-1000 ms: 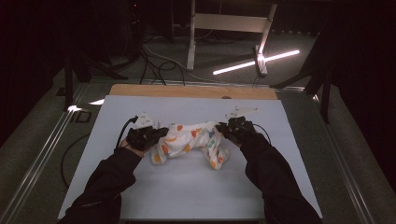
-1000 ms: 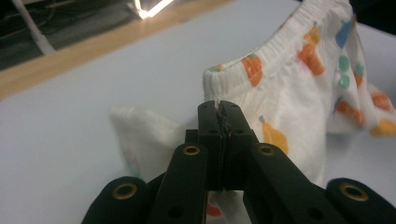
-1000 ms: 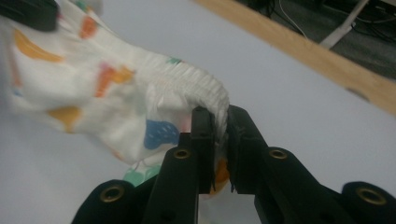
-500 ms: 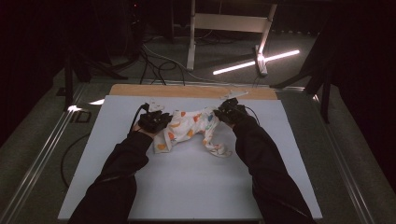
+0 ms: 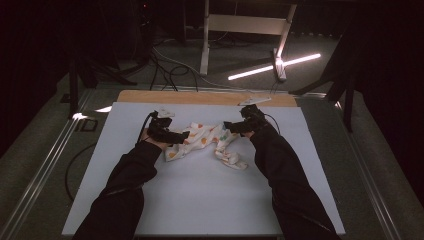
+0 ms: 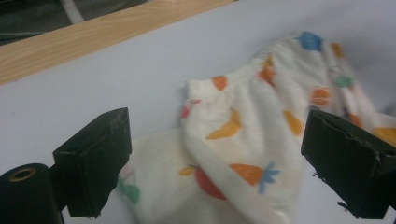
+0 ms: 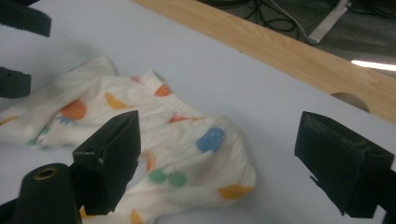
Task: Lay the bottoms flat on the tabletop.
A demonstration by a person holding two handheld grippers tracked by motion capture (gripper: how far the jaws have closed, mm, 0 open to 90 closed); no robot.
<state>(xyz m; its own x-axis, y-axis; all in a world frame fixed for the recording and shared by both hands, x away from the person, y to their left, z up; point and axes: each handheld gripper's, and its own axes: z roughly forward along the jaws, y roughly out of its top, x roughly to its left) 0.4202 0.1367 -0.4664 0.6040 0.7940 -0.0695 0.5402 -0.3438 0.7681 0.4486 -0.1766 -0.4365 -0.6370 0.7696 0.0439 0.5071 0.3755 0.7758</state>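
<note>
A crumpled cream cotton garment printed with orange, red, blue and green fruit shapes (image 5: 205,142) is found lying flat on the pale grey bench (image 5: 200,200), between the two sets of fingers. The left gripper (image 5: 181,135) is held low at one end of the garment, and the right gripper (image 5: 229,127) at the opposite end, near the gathered waistband.

In the left gripper view, the black fingers (image 6: 95,163) are seen spread wide, having just been opening. A folded edge of the garment (image 6: 243,154) lies between them and slightly ahead, untouched by either pad. In the right gripper view, the fingers (image 7: 109,158) are likewise spread wide after just opening. The garment (image 7: 187,154) lies between them, nearer the left-hand finger in that view, and bare bench is seen ahead of the other finger. No pad is pressed on the cloth.

A light wooden strip (image 5: 200,97) is noted along the bench edge beyond the fingers. Dark sleeves (image 5: 125,185) are seen behind both grippers.
</note>
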